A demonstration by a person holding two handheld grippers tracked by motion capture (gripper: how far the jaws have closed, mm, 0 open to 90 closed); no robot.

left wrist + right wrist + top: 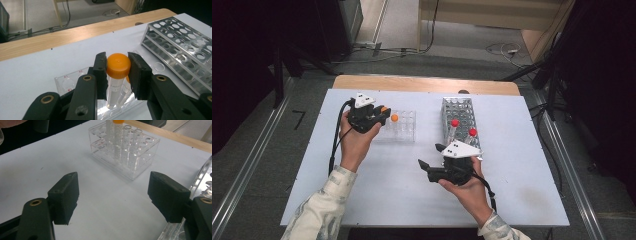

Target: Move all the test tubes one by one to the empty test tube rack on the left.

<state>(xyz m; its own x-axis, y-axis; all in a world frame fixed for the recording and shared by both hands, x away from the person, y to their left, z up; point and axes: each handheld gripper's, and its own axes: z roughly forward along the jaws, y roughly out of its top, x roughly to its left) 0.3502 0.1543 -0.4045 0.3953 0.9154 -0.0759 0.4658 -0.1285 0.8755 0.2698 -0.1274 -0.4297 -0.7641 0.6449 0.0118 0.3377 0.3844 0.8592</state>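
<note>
Fingers of the left gripper clamp the cap of an orange-capped tube standing upright in the clear rack at the counter's far left. Right gripper fingers stand wide apart over bare counter, beside the metal rack.

The setting is a laboratory-style test bench. Indicators: a white table carrying a clear plastic tube rack and a perforated metal tube rack with capped sample tubes, loose cables on the floor beyond.
</note>
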